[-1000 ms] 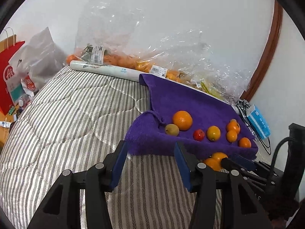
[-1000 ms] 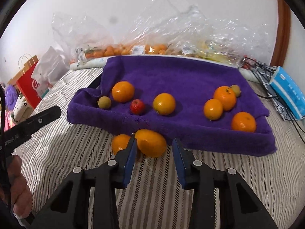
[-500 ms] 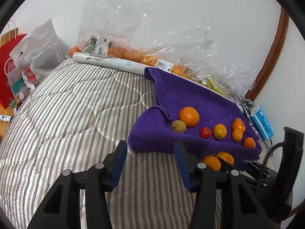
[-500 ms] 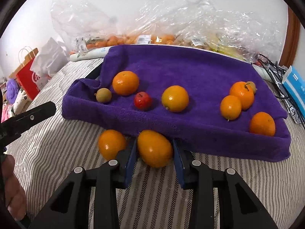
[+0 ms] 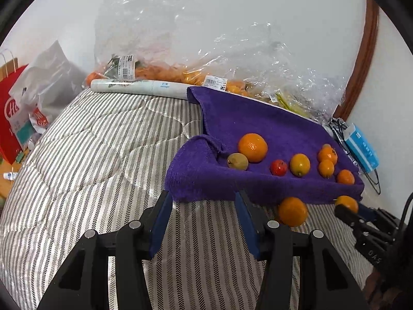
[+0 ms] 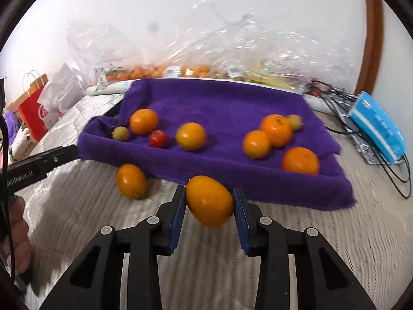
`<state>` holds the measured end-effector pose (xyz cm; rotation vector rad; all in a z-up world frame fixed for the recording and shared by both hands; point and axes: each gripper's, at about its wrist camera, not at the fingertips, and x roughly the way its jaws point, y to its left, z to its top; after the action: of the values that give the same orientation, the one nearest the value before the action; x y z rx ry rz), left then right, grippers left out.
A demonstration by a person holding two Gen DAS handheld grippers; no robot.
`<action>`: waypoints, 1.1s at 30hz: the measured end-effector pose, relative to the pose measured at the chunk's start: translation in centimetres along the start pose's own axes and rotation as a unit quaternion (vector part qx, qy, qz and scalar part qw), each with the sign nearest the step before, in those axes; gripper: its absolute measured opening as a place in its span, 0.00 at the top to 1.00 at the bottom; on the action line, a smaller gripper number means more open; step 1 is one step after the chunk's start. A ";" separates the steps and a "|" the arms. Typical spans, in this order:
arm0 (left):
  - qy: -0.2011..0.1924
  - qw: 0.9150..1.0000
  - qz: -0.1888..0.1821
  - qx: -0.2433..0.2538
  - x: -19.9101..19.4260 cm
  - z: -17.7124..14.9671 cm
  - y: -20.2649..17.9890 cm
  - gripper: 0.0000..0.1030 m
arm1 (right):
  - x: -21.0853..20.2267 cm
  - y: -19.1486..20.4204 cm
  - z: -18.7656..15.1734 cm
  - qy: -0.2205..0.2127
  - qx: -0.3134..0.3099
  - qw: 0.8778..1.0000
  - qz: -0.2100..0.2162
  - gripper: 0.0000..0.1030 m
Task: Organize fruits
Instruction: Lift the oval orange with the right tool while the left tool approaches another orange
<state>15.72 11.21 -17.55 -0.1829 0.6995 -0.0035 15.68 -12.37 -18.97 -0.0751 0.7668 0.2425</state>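
R gripper (image 6: 208,201): both blue pads pressed on the flanks of an oval orange fruit (image 6: 209,201), so it's clamped on it. A sec ago the same fruit sat between the jaws down on the striped bedcover (image 6: 309,245), w/ a gap on the right side; now it's pinched and looks clear of the cover, just in front of the near edge of the purple towel (image 6: 227,103). Frame is a bit smeared, so the hand is prob mid-move. Meaning for the task: pick looks done, next bit is likely carrying it over the towel edge to join the others

A 2nd loose orange (image 6: 131,180) lies on the cover just left of the held one, near the towel edge, not touched; earlier it was tucked right against the left jaw, now it's apart. Probably next to collect

On the towel: approx eight fruits, left cluster incl a small red one (image 6: 158,138), right cluster of oranges

L gripper (image 5: 204,219): jaws partly apart, nothing between them, only bedcover showing through the gap; tips sit just short of the towel's near-left corner. Barely shifted vs a sec ago, seems to be waiting

Pose: both grippers angled down toward the bed, side by side, R one visible at the right edge of the left view w/ its fruit
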 end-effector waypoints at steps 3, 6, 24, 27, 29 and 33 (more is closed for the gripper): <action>-0.005 1.000 0.013 0.014 0.0 -0.2 -0.5 0.53 | -0.2 -0.5 -0.4 -0.003 0.001 1.000 0.004 0.65; 0.002 1.000 0.008 0.014 0.3 -0.1 -0.5 0.53 | -0.3 -0.5 -0.4 -0.010 0.002 1.000 0.018 0.65; -0.004 1.000 0.005 -0.003 0.2 -0.1 0.0 0.54 | -0.3 3.0 -0.8 -0.009 -0.085 0.996 0.005 0.65; -0.004 1.000 0.004 -0.001 0.2 -0.1 -0.1 0.54 | -0.7 3.2 -0.9 -0.018 -0.089 0.996 -0.005 0.65; -0.004 1.000 0.004 0.001 0.2 -0.1 -0.2 0.54 | -0.7 3.0 -0.9 -0.018 -0.087 0.996 -0.005 0.65; -0.002 1.000 0.003 -0.001 0.3 -0.1 -0.2 0.54 | -0.3 3.1 -0.9 -0.009 -0.088 0.996 -0.008 0.65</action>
<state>15.87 10.98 -17.76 -0.1819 0.6962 0.0029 14.13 -9.58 -19.30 -0.2463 0.7256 0.2953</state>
